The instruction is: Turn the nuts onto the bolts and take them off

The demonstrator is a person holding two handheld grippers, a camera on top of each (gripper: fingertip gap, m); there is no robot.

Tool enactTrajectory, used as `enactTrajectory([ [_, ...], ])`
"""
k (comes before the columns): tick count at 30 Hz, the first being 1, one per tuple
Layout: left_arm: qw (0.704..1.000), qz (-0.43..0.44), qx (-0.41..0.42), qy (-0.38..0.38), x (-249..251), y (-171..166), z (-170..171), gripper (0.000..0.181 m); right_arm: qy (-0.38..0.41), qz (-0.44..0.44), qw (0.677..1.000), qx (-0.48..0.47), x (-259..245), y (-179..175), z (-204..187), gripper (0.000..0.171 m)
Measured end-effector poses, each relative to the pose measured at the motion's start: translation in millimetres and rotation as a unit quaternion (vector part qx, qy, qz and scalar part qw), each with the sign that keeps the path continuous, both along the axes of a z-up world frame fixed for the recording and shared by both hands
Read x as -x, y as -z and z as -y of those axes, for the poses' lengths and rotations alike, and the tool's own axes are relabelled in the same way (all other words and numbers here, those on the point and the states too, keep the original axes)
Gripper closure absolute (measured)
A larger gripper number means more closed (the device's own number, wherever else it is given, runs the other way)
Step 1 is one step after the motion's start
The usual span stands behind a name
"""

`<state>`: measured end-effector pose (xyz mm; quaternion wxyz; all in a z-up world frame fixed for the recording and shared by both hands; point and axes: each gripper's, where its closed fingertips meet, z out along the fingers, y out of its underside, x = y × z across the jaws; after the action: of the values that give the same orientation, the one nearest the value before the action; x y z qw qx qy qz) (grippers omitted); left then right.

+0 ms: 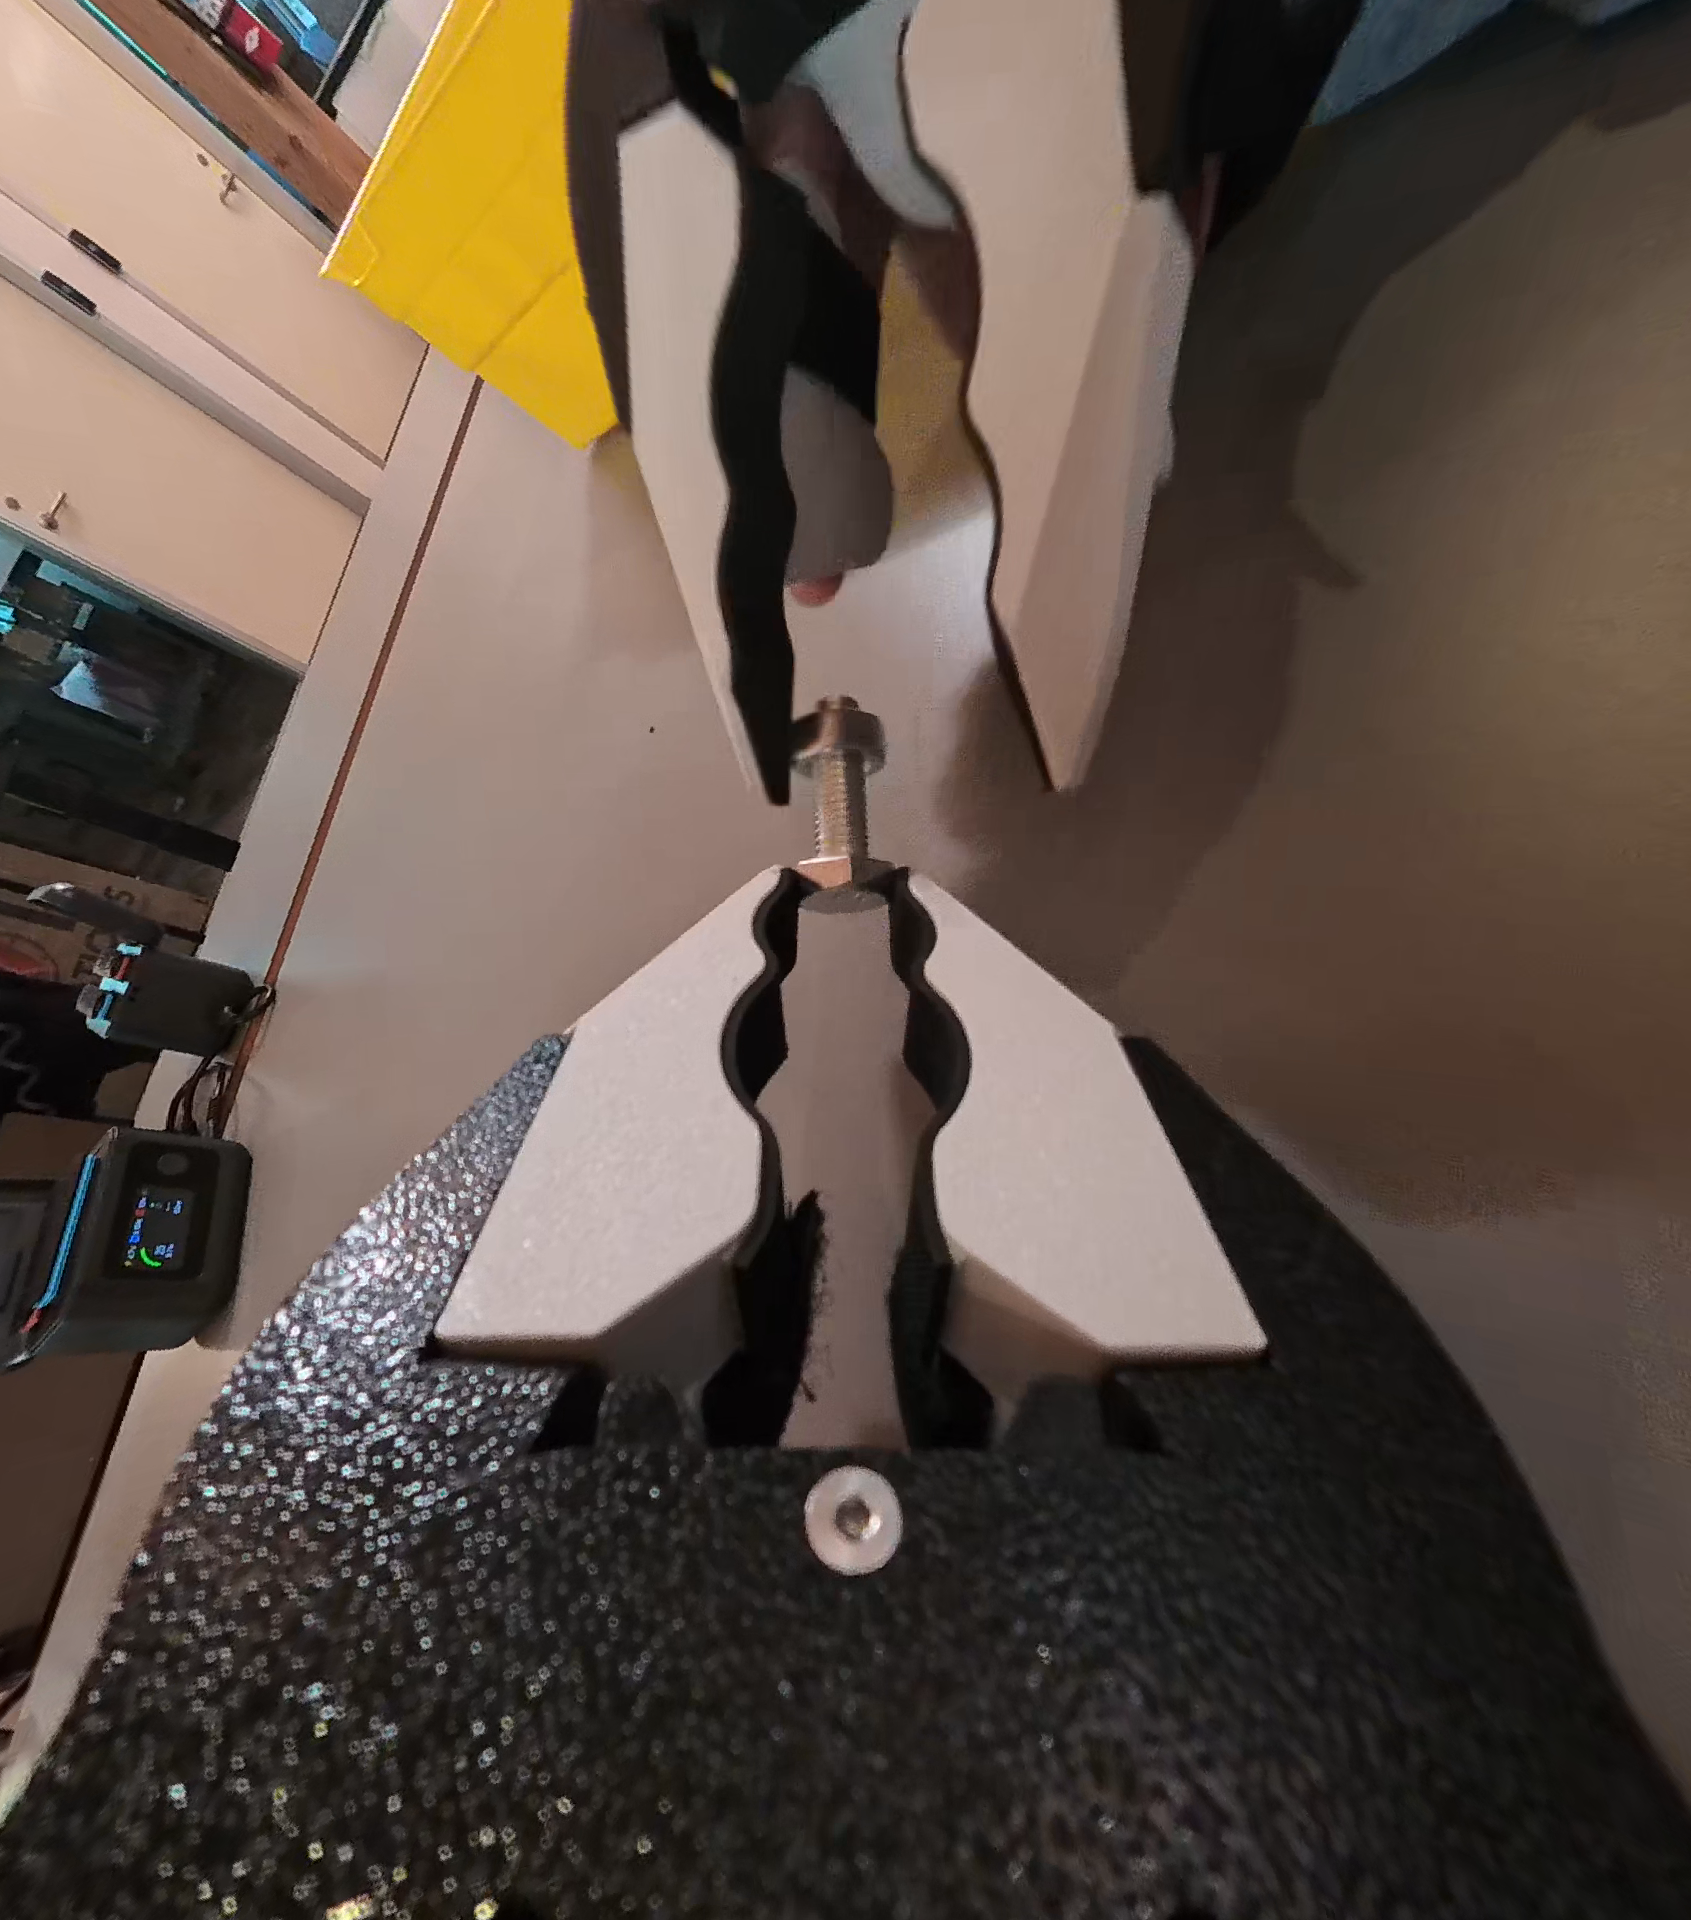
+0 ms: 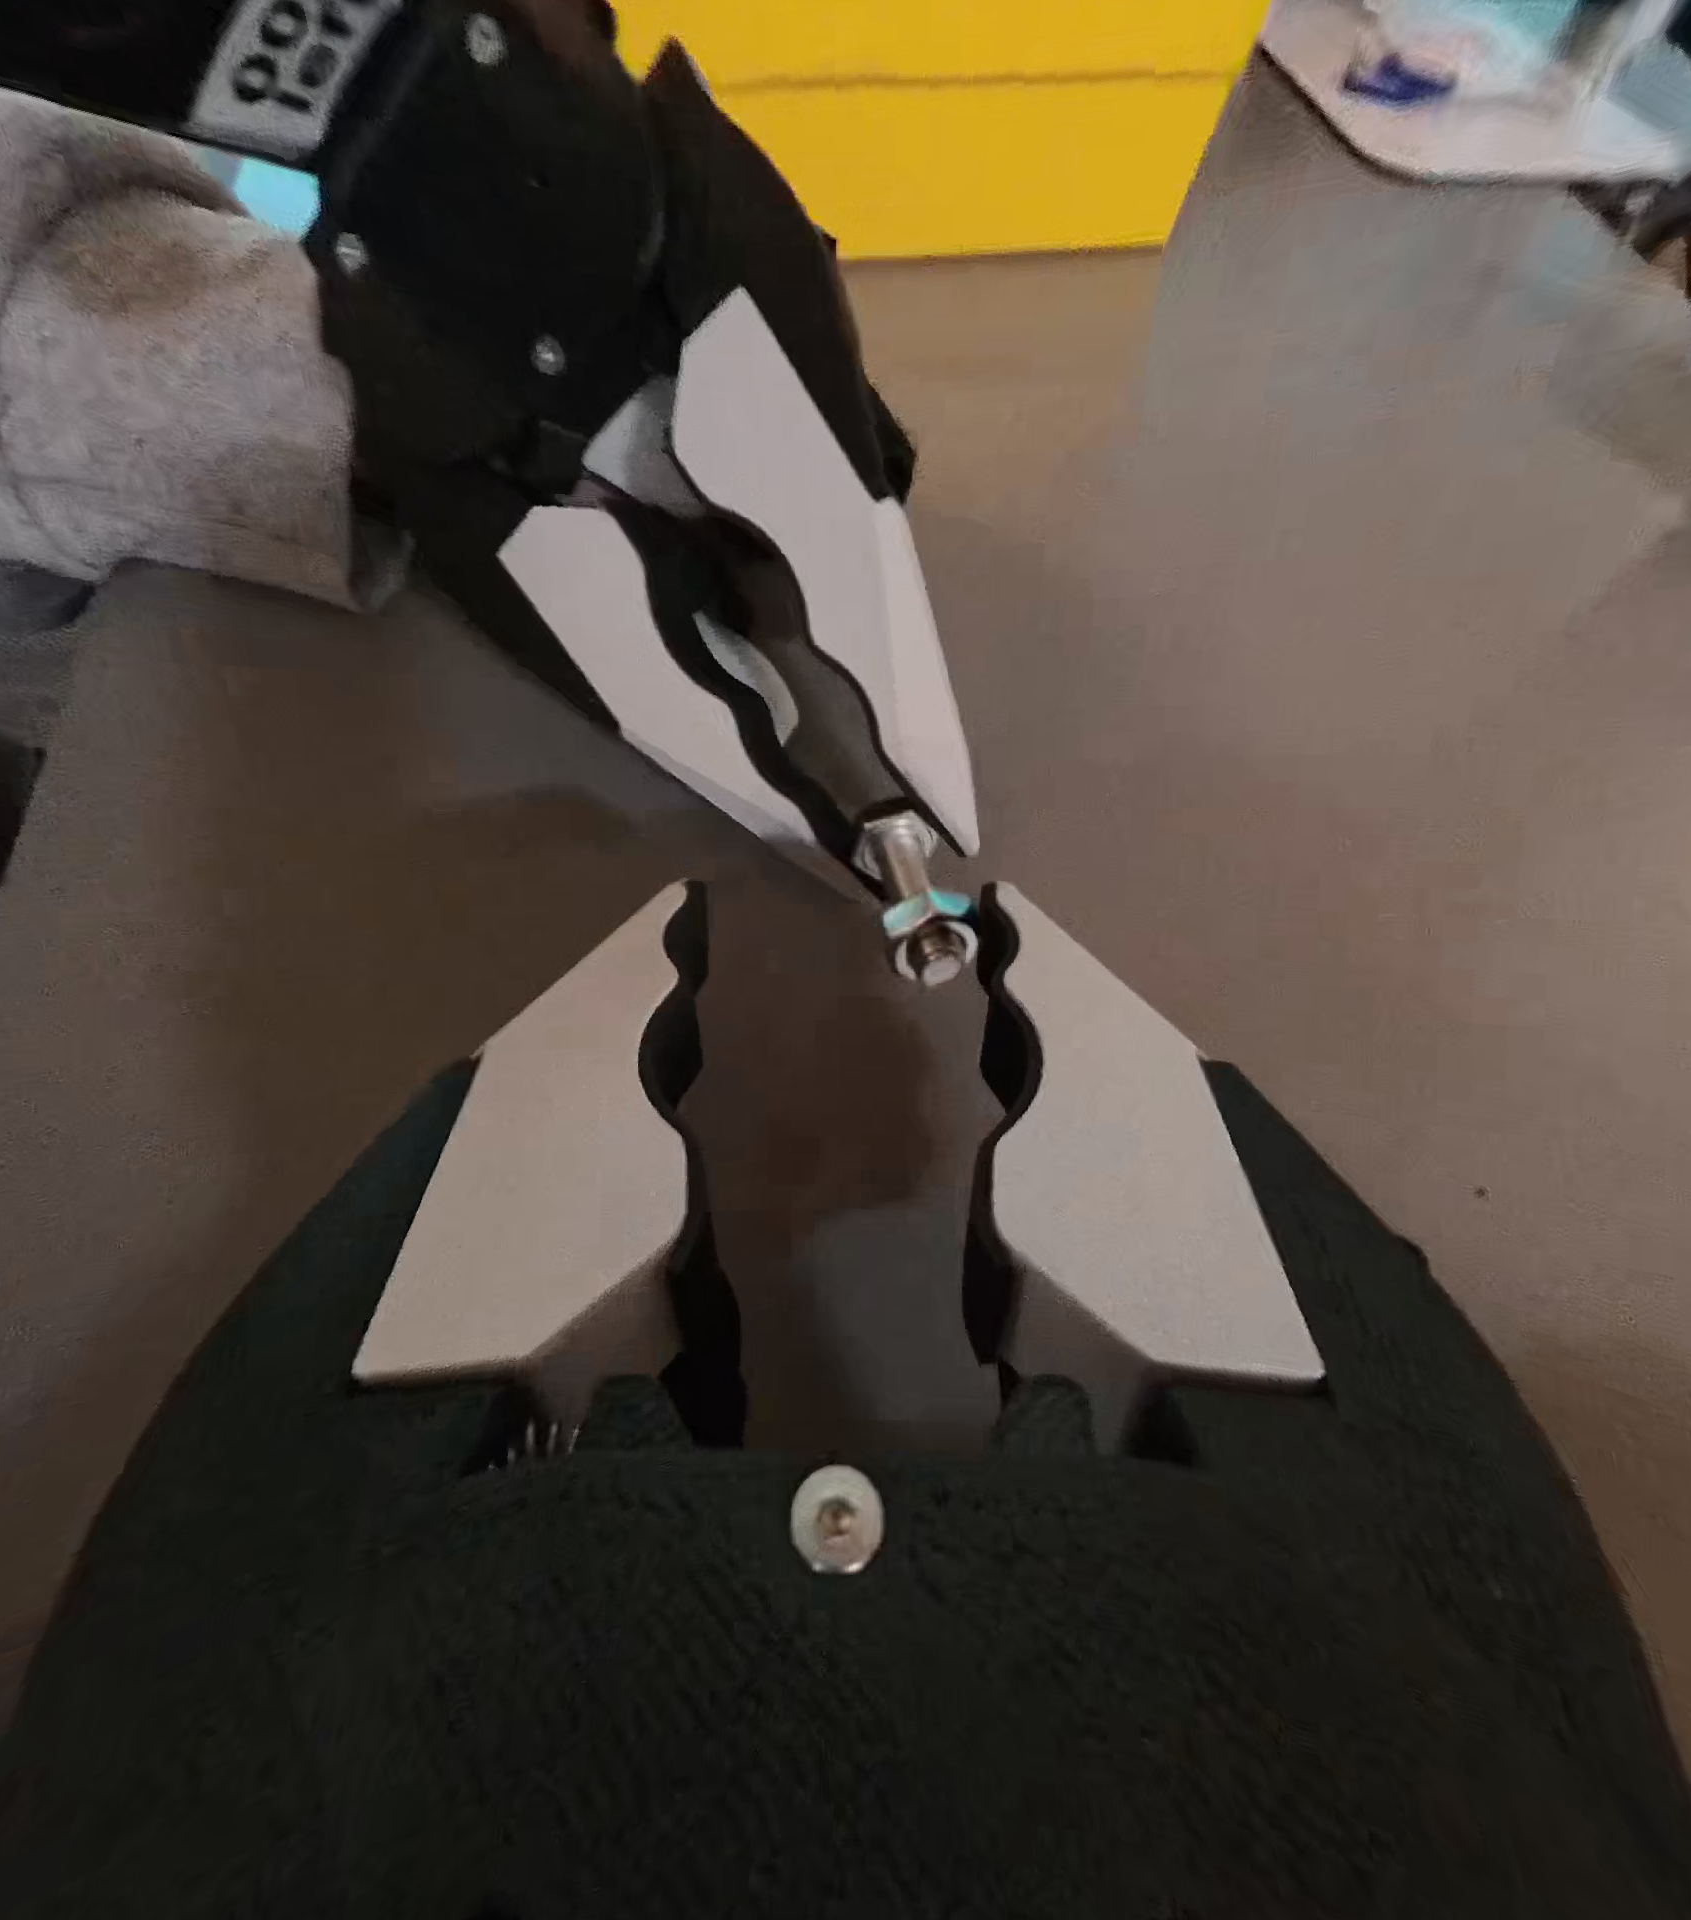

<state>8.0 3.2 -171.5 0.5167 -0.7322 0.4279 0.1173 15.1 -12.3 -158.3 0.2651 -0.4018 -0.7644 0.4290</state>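
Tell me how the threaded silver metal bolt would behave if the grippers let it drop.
The threaded silver metal bolt looks rigid steel, so probably dense for its size. Its round shank would likely roll on the smooth brown tabletop. The left gripper pinches only its hex head, so it may pivot or slip.

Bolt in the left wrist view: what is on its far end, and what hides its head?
A nut sits threaded near the far end of the bolt. The left gripper fingers clamp the head, covering its sides.
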Motion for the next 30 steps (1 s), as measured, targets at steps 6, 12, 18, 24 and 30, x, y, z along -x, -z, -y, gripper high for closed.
enactTrajectory([
  [6, 1.000, 0.001, 0.001, -0.006, 1, 0, -1, 0.165, 0.027, -0.029, 0.999, 0.025, 3, -15, -8, 0.128],
  [12, 1.000, 0.002, 0.001, -0.006, 1, -1, -1, 0.165, 0.024, 0.032, 0.999, 0.012, 0, 6, -10, 0.123],
  [18, 1.000, 0.003, -0.001, -0.008, 1, -1, -1, 0.165, -0.007, -0.065, 0.996, 0.065, -1, -35, 5, 0.127],
  [24, 1.000, 0.003, -0.001, -0.009, 1, -1, -1, 0.165, 0.051, 0.044, 0.997, 0.045, 1, 5, -17, 0.119],
  [30, 1.000, 0.002, 0.000, -0.009, 2, -1, -1, 0.165, -0.051, -0.088, 0.993, 0.053, -6, -36, 22, 0.136],
])
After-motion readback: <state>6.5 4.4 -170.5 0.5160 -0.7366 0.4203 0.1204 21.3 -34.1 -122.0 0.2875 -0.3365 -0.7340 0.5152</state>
